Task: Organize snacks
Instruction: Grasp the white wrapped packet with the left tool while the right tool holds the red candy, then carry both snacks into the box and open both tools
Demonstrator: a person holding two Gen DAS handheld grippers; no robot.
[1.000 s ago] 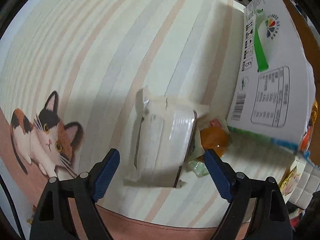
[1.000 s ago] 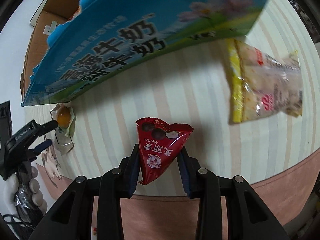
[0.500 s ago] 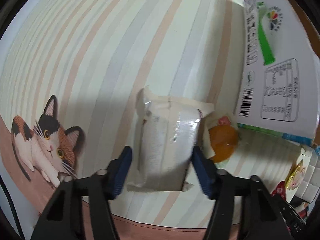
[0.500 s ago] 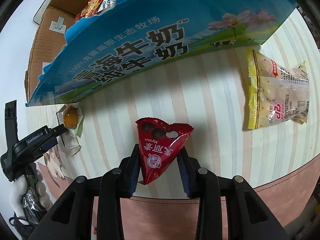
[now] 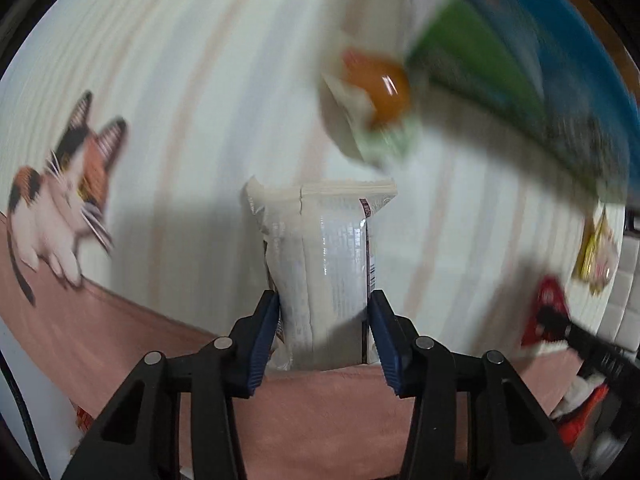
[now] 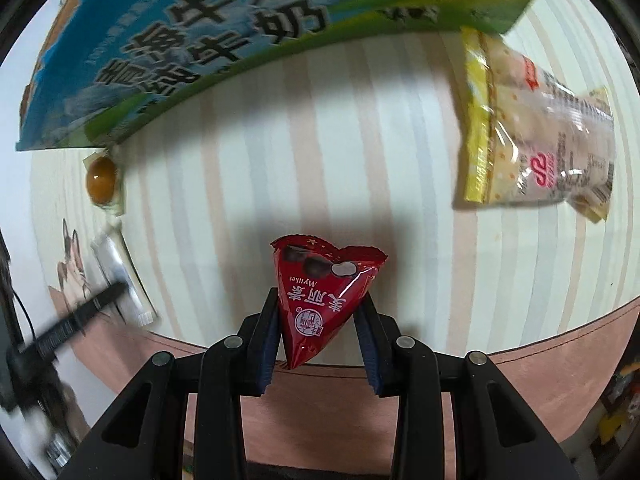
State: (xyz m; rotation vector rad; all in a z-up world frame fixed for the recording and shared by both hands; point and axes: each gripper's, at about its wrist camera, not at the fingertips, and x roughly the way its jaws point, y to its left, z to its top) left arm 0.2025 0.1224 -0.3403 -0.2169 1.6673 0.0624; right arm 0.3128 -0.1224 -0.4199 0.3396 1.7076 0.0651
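Left gripper (image 5: 323, 332), jaws just closing, clamps the pale snack packet (image 5: 320, 256) at lower centre of the left wrist view. Right gripper (image 6: 318, 338) is clenched on the red triangular candy bag (image 6: 320, 300), bottom centre. Orange jelly cup (image 5: 380, 88) sits upper right beside the blue milk carton box (image 6: 192, 40). Yellow-edged snack bag (image 6: 532, 132) lies on the striped counter (image 6: 320, 152), upper right.

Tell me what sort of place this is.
Probably a home table: a striped tablecloth with a cartoon cat, loose snack packets such as the yellow-edged bag, and a blue milk carton box.
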